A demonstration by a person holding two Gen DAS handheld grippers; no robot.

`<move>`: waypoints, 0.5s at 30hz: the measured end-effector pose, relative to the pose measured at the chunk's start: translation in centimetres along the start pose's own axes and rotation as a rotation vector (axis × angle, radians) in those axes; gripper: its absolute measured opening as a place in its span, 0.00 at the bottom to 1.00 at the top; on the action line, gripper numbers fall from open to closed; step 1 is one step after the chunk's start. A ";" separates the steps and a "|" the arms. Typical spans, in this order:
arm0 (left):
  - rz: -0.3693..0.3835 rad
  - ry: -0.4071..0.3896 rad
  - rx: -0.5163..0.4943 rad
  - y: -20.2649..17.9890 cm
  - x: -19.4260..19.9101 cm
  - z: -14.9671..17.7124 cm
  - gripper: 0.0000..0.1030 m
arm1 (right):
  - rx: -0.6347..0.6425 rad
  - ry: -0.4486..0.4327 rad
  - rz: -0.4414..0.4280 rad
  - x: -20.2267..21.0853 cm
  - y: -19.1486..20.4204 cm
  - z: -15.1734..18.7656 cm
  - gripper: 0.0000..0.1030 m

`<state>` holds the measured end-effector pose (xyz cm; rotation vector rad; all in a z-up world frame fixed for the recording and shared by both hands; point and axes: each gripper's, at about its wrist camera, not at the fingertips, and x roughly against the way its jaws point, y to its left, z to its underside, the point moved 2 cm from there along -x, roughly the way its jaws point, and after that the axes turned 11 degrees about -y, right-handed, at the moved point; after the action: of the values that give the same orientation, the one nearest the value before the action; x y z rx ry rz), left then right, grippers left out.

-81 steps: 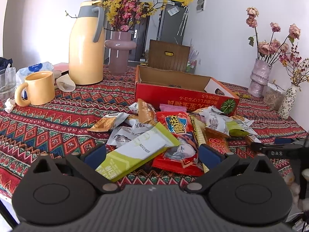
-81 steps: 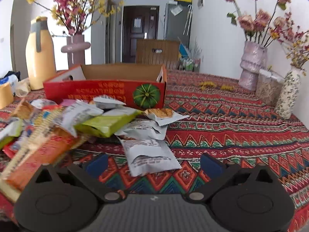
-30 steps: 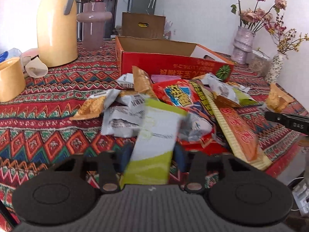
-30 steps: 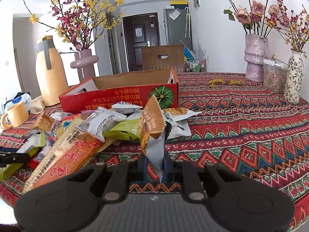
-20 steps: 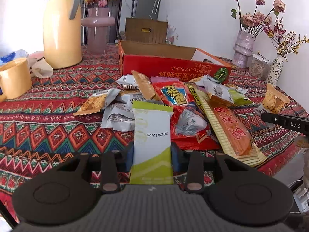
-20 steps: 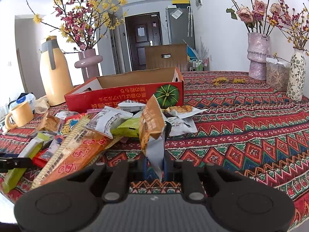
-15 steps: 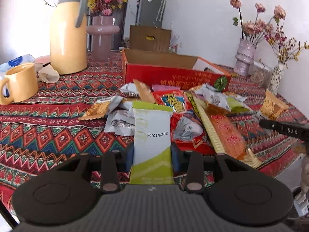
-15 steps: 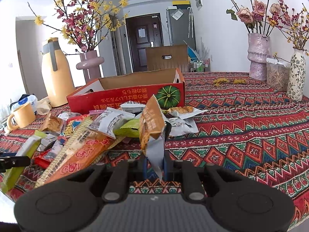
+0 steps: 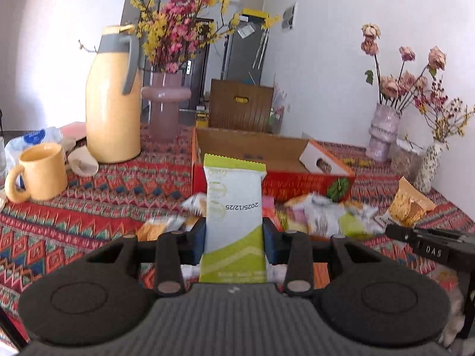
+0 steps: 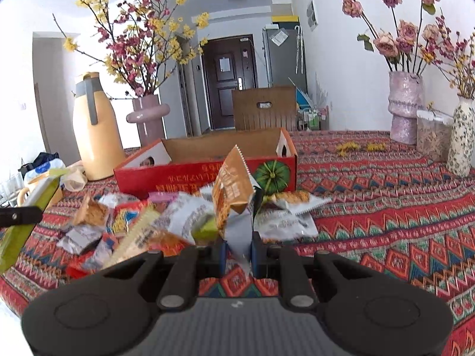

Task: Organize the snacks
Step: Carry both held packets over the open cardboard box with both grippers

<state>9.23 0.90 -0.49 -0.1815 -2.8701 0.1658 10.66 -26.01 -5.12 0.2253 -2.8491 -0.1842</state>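
Cardboard, red on the outside and plain brown within, the open box (image 9: 252,148) stood straight ahead of both hand-held grippers, beyond the heap of loose snack packets (image 10: 166,222) on the patterned bench (image 10: 386,207).

The left hand-held gripper (image 9: 234,238) was closed to the width of a green-and-white bar packet (image 9: 233,207), pinching its lower part from both sides. The packet stood upright, its long axis pointing up and away toward the box, whose near wall showed just behind its top edge.

The right hand-held gripper (image 10: 237,252) was nearly shut, clamping the silver tail of an orange packet (image 10: 233,195) that rose on end and leaned a little left. In the right wrist view the box's front wall, with its green pumpkin print, lay directly behind this packet.

Neither packet was over the box opening; both hung above the heap. The box lay forward of each, so my judgement was that the coming move called for a carry forward and over the near wall. Which side sat closer to the box could not be told with confidence; the left seemed slightly nearer.
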 end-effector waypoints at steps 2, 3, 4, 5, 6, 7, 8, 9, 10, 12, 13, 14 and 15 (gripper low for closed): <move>-0.004 -0.012 -0.003 -0.5 -0.8 -0.8 0.38 | 0.003 -0.014 -0.002 -0.4 0.2 -0.6 0.15; -0.006 -0.016 -0.003 -0.6 -1.2 -1.2 0.38 | 0.004 -0.021 -0.002 -0.7 0.2 -1.0 0.15; -0.007 -0.022 -0.002 -0.9 -1.7 -1.7 0.38 | 0.003 -0.026 -0.002 -1.0 0.2 -1.3 0.15; -0.010 -0.028 -0.002 -1.0 -2.1 -2.1 0.38 | 0.002 -0.031 -0.002 -1.3 0.2 -1.7 0.15; -0.012 -0.033 -0.002 -1.2 -2.6 -2.6 0.38 | 0.001 -0.035 -0.002 -1.7 0.2 -2.0 0.15; -0.014 -0.036 0.000 -1.4 -3.1 -3.0 0.38 | 0.001 -0.039 -0.001 -2.0 0.3 -2.4 0.15; -0.017 -0.037 0.001 -1.6 -3.6 -3.4 0.38 | 0.000 -0.043 -0.001 -2.4 0.3 -2.7 0.15; -0.020 -0.038 0.003 -1.7 -4.2 -3.9 0.38 | 0.000 -0.047 -0.001 -2.8 0.2 -3.1 0.15; -0.023 -0.040 0.004 -1.9 -4.7 -4.3 0.38 | 0.000 -0.051 -0.002 -3.3 0.3 -3.5 0.15; -0.029 -0.045 0.006 -2.3 -5.9 -5.1 0.38 | -0.001 -0.058 -0.003 -4.2 0.3 -4.3 0.15; -0.031 -0.045 0.007 -2.3 -6.4 -5.5 0.38 | -0.001 -0.063 -0.005 -4.7 0.3 -4.8 0.15; -0.035 -0.045 0.009 -2.5 -7.0 -5.9 0.38 | 0.000 -0.067 -0.006 -5.2 0.3 -5.2 0.15; -0.037 -0.045 0.011 -2.6 -7.7 -6.3 0.38 | -0.001 -0.071 -0.006 -5.7 0.3 -5.6 0.15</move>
<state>17.94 -2.13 3.94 -0.1239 -2.9146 0.1806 17.61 -25.31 -1.21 0.2309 -2.9192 -0.1984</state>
